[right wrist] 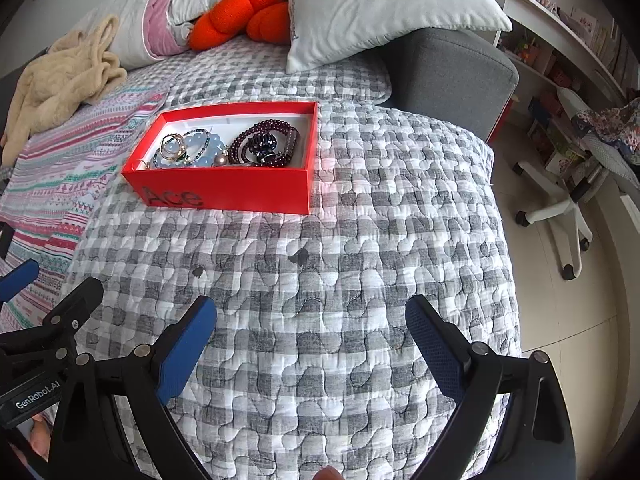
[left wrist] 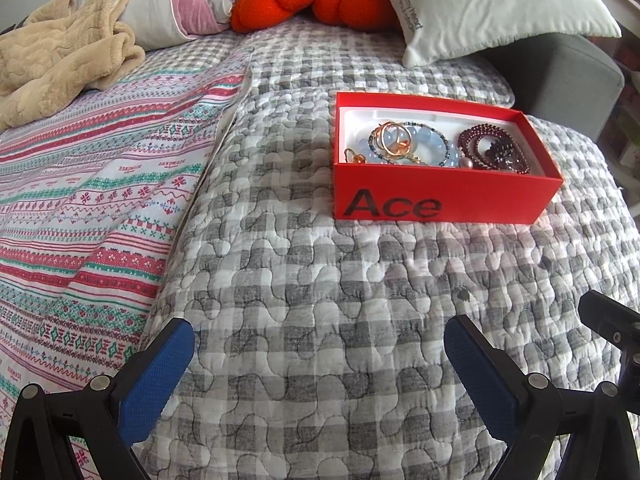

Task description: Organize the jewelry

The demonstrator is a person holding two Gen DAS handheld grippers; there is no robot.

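1. Left wrist view: left gripper (left wrist: 320, 364) is seen with jaws spread wide and nothing between them, hovering over the grey checked quilt (left wrist: 320, 300) of the bed.
2. Right gripper (right wrist: 312, 344) is likewise released and empty, over the same quilt. Its black frame also shows at the lower right edge of the left view, so the two grippers are side by side.
3. Red box (left wrist: 440, 196), marked "Ace", is seen lidless on the quilt, ahead of both grippers and well apart from the jaws.
4. Jewelry is already held inside the box: pale blue bead bracelet (left wrist: 432, 148) with gold rings (left wrist: 394, 140) on top at the left end, dark red bead strands (left wrist: 494, 150) at the right end, one pearl-like bead (left wrist: 467, 164) between them. No jewelry can be made out on the quilt; two small dark specks there are too small to identify.
5. Key relation: the box's long axis runs left-right across both views. From the left jaws it lies ahead and to the right; from the right jaws, ahead and to the left. Neither is clearly nearer.
6. Stage is not settled: the scene fits pieces already gathered into the box, or a mixed pile yet to be sorted out of it. No move is called either way.
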